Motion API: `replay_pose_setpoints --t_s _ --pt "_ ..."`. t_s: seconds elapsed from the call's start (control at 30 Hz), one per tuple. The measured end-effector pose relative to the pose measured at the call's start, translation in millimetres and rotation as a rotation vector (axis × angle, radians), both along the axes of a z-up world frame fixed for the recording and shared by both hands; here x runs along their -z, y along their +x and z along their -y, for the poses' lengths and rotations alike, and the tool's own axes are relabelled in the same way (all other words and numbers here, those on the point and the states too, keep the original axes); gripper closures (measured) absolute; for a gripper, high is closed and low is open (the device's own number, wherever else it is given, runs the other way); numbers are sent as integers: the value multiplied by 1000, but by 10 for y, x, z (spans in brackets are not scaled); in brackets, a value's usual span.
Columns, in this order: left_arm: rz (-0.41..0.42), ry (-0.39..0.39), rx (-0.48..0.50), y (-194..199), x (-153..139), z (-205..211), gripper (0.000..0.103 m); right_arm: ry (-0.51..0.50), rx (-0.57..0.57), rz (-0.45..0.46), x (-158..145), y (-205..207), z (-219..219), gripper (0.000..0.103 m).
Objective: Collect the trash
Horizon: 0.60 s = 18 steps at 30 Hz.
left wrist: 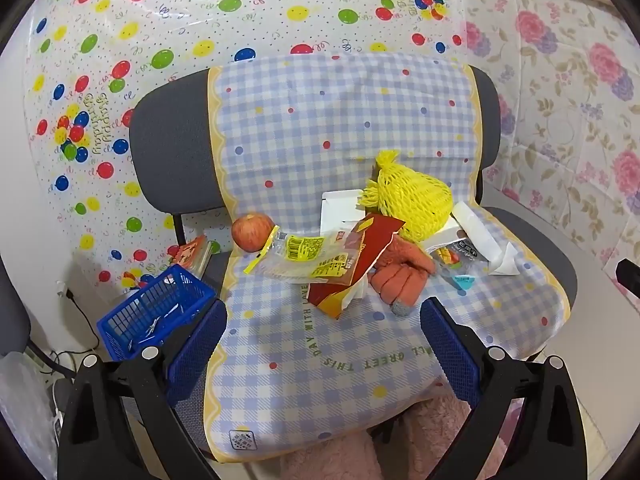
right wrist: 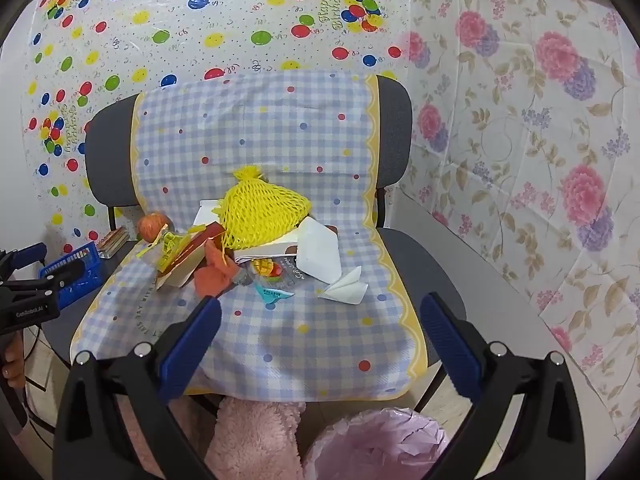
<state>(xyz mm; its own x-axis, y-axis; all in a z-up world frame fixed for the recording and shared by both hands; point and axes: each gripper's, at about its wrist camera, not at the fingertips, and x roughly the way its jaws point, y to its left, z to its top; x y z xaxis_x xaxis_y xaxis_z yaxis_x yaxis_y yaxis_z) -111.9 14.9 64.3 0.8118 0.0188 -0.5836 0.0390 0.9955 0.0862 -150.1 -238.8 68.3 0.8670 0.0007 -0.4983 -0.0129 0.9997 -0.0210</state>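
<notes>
A pile of litter lies on the chair's checked cloth: a clear yellow-printed wrapper, a red-gold packet, a fruit-print wrapper, a teal scrap, white tissue and folded paper. A yellow foam net, white box, orange glove and apple lie among them. My left gripper hangs open before the seat's front left. My right gripper is open over the front edge, nothing between its fingers.
A blue basket stands on the floor left of the chair, with cables beside it. A bin with a pink liner sits below the seat's front right. Pink fluffy fabric is under the front edge. Patterned sheets cover the walls.
</notes>
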Motion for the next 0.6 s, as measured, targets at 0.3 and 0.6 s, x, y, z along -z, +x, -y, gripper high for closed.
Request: replay_pose_setpoints --t_s 0.3,0.6 --pt "-2 -1 0 7 -11 -2 7 -5 -2 -5 -7 1 -29 6" --pt "-3 -2 0 9 -14 -4 7 -12 -13 -12 18 28 -42 6"
